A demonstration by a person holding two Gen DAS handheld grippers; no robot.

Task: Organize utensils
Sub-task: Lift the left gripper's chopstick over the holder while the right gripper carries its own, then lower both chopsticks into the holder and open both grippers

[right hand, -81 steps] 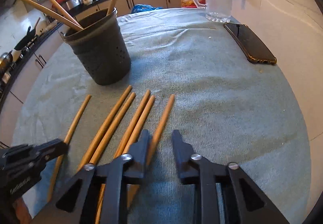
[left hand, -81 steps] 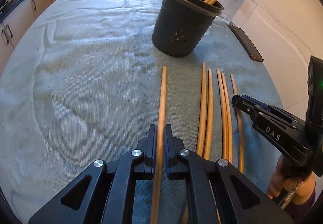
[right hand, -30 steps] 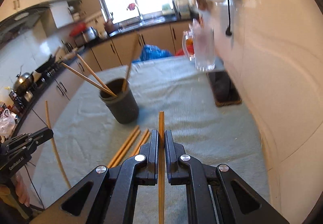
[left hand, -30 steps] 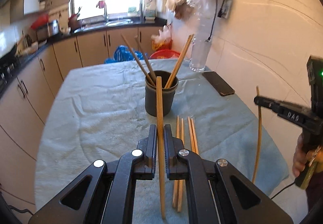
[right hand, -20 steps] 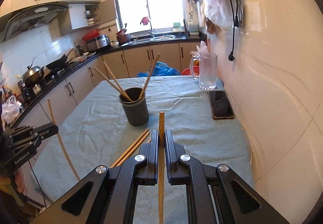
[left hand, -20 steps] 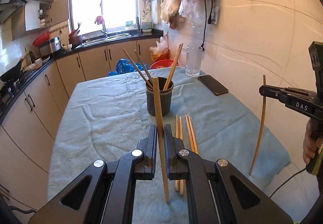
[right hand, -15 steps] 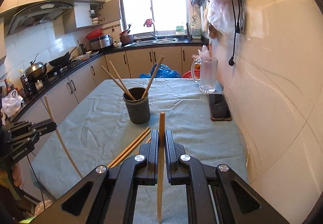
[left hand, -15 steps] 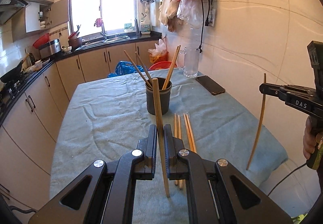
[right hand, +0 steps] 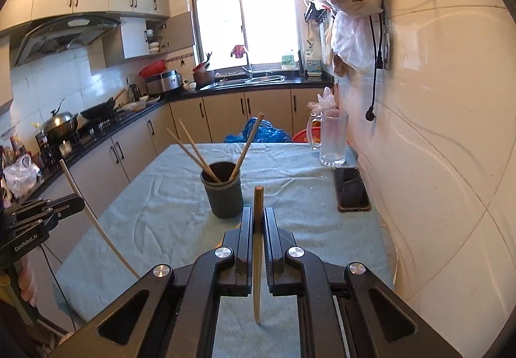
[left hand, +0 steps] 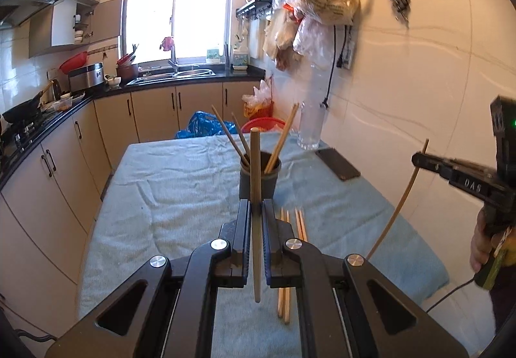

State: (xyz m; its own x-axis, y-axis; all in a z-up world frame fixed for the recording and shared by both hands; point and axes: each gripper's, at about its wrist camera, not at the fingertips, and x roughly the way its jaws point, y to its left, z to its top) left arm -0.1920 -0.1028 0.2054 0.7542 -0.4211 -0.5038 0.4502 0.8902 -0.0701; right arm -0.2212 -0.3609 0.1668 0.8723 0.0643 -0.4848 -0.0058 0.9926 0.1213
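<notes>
Left wrist view, nearest first: the left tongs (left hand: 256, 213) are pinched on a chopstick (left hand: 255, 184) that stands nearly upright between the pads, its top reaching above them and its lower end hanging free over the cloth-covered counter (left hand: 167, 193). Just beyond the tips, four loose chopsticks (left hand: 292, 222) lie on the cloth with their long axes running away from the camera, toward the dark utensil cup (left hand: 259, 179) that already holds three sticks. The cup sits straight ahead of these tongs and lower, almost in line with the held stick. Off to the right, the right tongs (left hand: 419, 159) pinch a second chopstick (left hand: 400, 200), tilted with its lower end swung inward. In the right wrist view that second chopstick is also close to vertical between the pressed pads, and the cup lies ahead and slightly left. Both hands look about equally far from the cup, the left one better lined up. The drop would seem to turn on bringing each stick's lower end over the rim while keeping it upright.
</notes>
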